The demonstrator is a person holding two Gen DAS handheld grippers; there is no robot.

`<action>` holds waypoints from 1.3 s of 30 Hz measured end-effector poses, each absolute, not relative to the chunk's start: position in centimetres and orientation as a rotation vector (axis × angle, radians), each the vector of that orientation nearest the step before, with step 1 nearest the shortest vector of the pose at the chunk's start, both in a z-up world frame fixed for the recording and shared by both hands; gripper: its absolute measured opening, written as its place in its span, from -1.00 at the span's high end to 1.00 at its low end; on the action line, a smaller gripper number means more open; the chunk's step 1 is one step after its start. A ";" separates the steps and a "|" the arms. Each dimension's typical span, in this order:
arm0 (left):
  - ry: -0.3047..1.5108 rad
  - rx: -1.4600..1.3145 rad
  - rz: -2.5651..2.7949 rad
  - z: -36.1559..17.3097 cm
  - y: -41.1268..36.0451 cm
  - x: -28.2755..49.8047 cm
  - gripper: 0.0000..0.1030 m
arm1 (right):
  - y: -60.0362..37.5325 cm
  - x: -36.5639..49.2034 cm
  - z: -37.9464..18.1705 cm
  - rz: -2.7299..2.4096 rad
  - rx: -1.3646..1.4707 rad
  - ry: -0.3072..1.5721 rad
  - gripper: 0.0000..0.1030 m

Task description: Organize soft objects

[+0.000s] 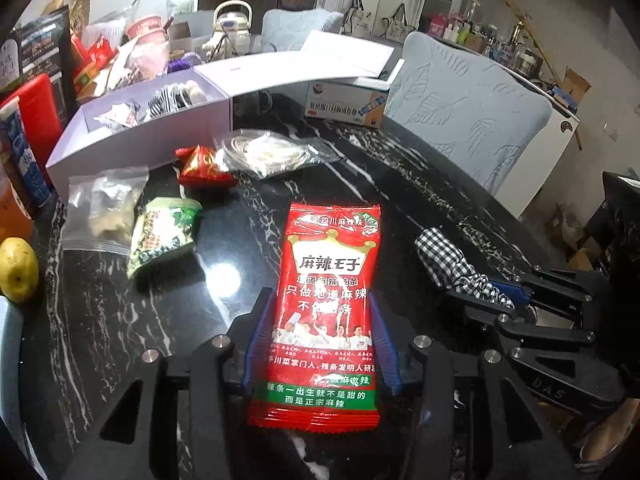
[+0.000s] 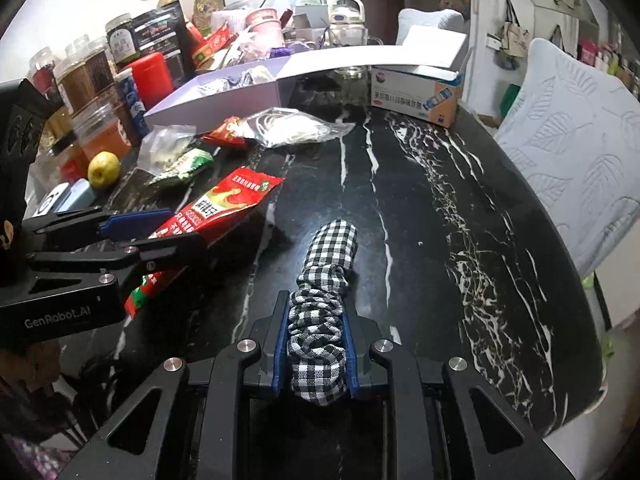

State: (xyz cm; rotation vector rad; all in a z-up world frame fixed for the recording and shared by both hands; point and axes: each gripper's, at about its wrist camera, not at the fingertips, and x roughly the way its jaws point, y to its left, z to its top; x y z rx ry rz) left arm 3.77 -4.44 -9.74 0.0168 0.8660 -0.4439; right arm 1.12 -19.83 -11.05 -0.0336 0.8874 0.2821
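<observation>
The snack packet (image 1: 326,320) in the middle is red with a green stripe and white words. The scrunchie (image 2: 320,308) has black and white checks. The table (image 2: 420,208) is black with white lines. At the left, the apple (image 1: 18,270) is yellow.

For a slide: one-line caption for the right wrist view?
Right gripper shut on a checkered fabric roll; left gripper clamps a red snack packet over the marble table.
</observation>
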 end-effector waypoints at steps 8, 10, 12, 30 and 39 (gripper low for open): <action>0.787 -0.009 -0.465 -7.2 -3.8 2.0 0.11 | -19.0 -0.4 -8.7 0.360 0.007 0.825 0.57; 0.766 -0.013 -0.468 -6.5 -3.6 1.5 0.11 | -18.5 -0.6 -8.0 0.379 0.006 0.806 0.57; 0.740 -0.016 -0.461 -5.6 -3.2 1.1 0.11 | -17.9 -0.8 -7.2 0.401 0.002 0.783 0.57; 0.516 0.005 -0.344 1.6 0.1 2.5 0.11 | -14.5 1.7 0.5 0.498 -0.099 0.606 0.57; 0.431 -0.006 -0.250 5.7 2.9 5.5 0.10 | -13.1 4.7 5.0 0.540 -0.148 0.511 0.57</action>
